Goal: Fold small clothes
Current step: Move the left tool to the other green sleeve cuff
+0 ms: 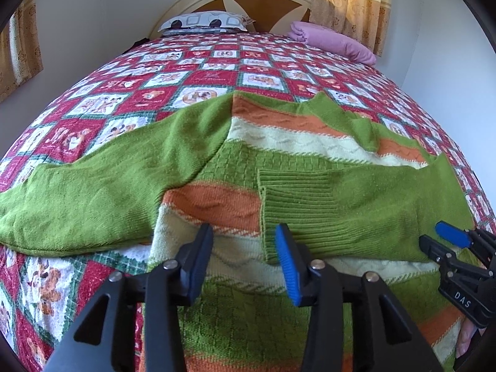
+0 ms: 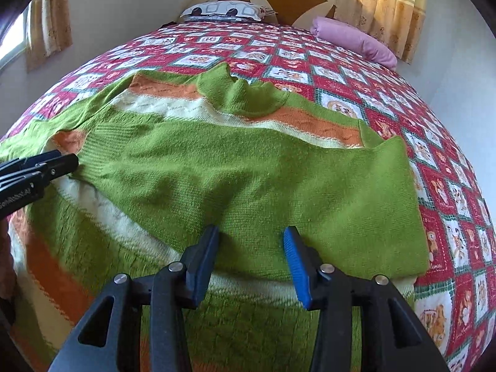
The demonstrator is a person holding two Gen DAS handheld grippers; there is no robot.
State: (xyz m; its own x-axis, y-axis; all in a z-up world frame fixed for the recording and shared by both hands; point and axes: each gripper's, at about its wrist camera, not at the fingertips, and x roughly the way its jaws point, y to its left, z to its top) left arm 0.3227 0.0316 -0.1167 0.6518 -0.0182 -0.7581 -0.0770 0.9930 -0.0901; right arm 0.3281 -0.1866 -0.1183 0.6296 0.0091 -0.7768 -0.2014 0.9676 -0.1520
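A knit sweater (image 1: 279, 161) striped in green, orange and cream lies flat on the bed, collar (image 2: 248, 99) toward the headboard. One green sleeve (image 2: 248, 173) is folded across the chest, and its ribbed cuff (image 1: 294, 214) ends just in front of my left gripper (image 1: 245, 232). That gripper is open above the sweater's body, with nothing between its pads. The other sleeve (image 1: 108, 186) stretches out to the left. My right gripper (image 2: 251, 232) hovers open at the near edge of the folded sleeve, holding nothing. Each gripper shows at the edge of the other's view: right gripper (image 1: 431, 233), left gripper (image 2: 66, 157).
A red and white patchwork bedspread (image 1: 155, 93) covers the bed. At the far end are a patterned pillow (image 1: 204, 21), a folded pink cloth (image 1: 331, 42) and a wooden headboard (image 1: 263, 3). Yellow curtains (image 1: 356, 3) hang behind. A wall runs along the right side.
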